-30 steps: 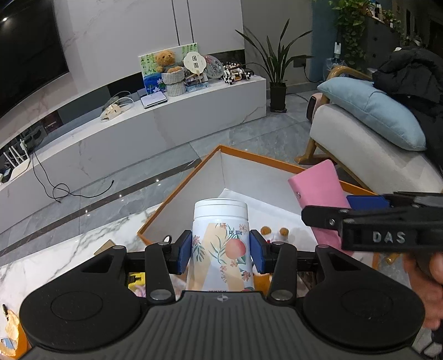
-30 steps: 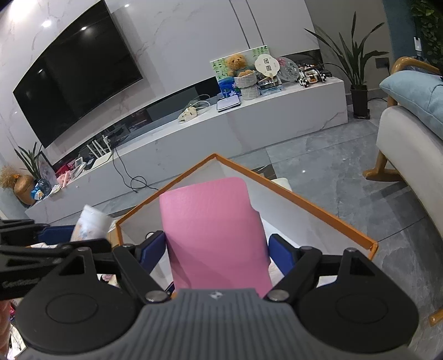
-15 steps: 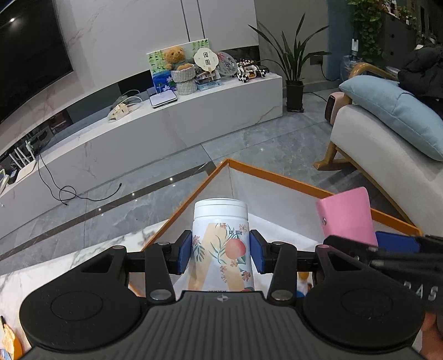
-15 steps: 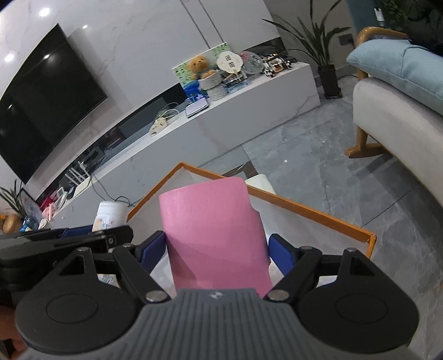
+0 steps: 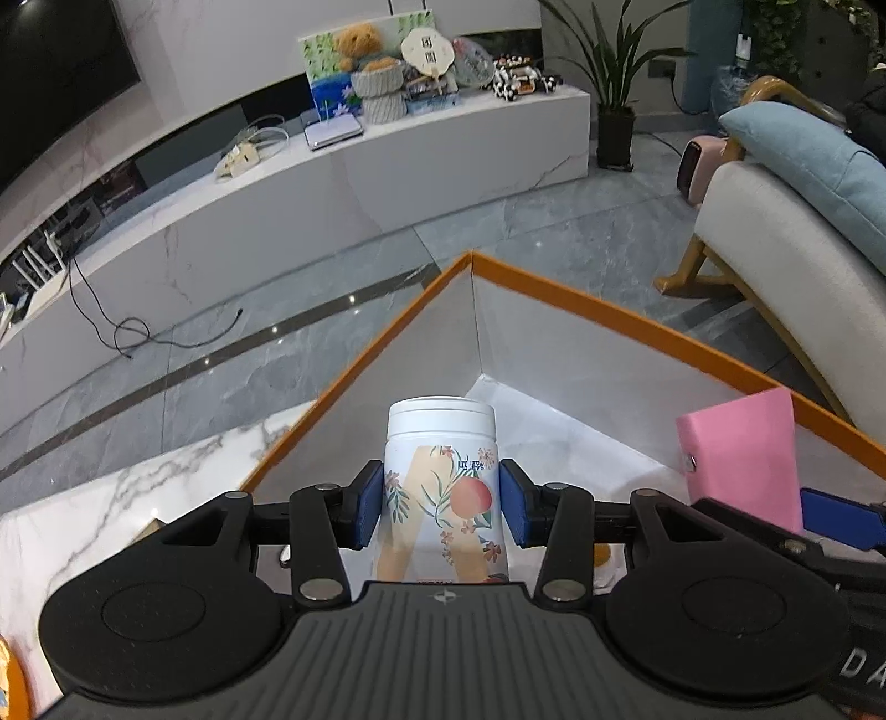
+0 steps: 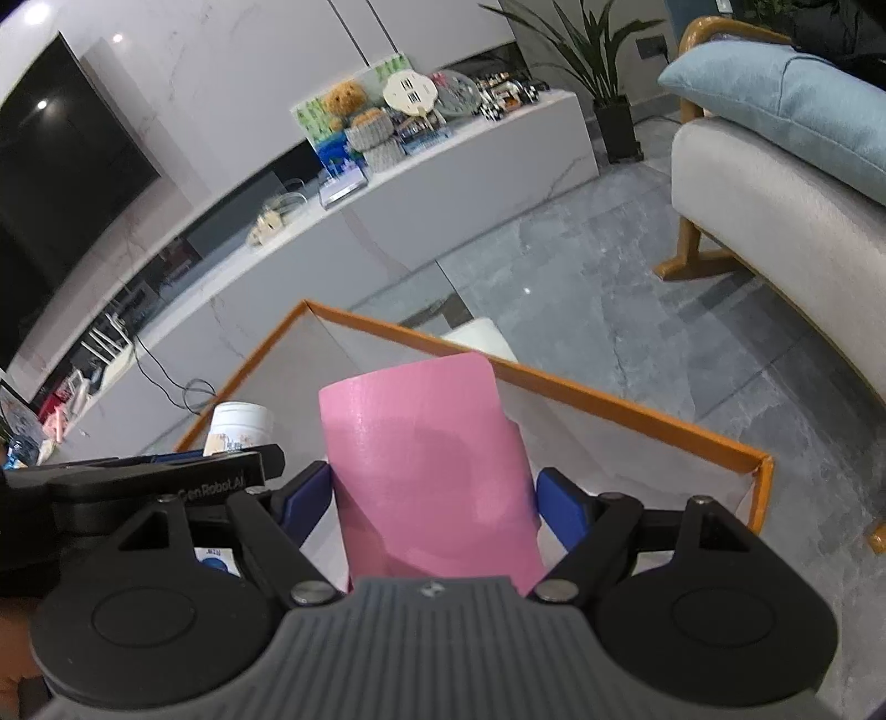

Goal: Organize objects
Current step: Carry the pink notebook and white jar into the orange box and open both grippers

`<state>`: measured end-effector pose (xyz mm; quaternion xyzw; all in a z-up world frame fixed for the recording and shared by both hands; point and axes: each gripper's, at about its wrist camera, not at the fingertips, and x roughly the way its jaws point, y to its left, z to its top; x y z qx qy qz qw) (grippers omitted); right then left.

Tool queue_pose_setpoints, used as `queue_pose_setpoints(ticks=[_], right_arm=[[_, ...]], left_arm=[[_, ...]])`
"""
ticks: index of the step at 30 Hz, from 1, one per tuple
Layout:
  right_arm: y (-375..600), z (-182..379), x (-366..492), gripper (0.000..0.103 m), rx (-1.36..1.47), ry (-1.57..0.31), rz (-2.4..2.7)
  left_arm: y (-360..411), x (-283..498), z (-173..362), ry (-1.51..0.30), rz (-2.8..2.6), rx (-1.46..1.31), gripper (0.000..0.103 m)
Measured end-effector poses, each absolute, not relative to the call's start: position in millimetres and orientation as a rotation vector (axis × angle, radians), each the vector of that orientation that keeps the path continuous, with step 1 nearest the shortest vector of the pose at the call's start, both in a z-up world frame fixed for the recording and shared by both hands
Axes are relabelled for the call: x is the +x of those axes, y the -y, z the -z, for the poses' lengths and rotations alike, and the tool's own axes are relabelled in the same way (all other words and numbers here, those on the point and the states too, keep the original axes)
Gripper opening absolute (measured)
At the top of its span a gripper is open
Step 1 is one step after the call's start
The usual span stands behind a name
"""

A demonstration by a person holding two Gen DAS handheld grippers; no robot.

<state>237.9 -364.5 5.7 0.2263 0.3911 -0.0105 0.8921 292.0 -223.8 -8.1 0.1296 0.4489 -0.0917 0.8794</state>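
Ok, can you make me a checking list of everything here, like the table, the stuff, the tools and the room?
Surface: white marble table, mostly hidden by the tools.
Job's things: white jar with peach print; pink case; orange-rimmed box, open, white inside, both things held over it.
Clutter: small items near the table's left edge, too hidden to name.
Grippers: left tool shut on the jar; right tool shut on the pink case.
Cables: black cord trailing on the floor by the TV bench.
Surroundings: teddy bear, potted plant, sofa with blue cushion.
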Motion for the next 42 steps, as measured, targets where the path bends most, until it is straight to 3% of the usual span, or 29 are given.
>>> queue_pose_setpoints(ticks=[23, 25, 28, 42], right_arm=[[361.5, 4.8, 244.8, 0.083, 0.414, -0.859, 0.085], [360.3, 3.0, 244.1, 0.083, 0.421, -0.858, 0.088], [359.1, 0.6, 242.4, 0.083, 0.426, -0.846, 0.088], [354.9, -21.1, 227.7, 0.082, 0.457, -0.752, 0.034]], left_arm=[[217.8, 300.1, 23.8, -0.989, 0.181, 0.232, 0.053], [217.6, 299.3, 22.9, -0.979, 0.186, 0.226, 0.054], [215.6, 297.5, 18.6, -0.96, 0.183, 0.215, 0.064], [190.5, 274.5, -16.8, -0.841, 0.213, 0.141, 0.064]])
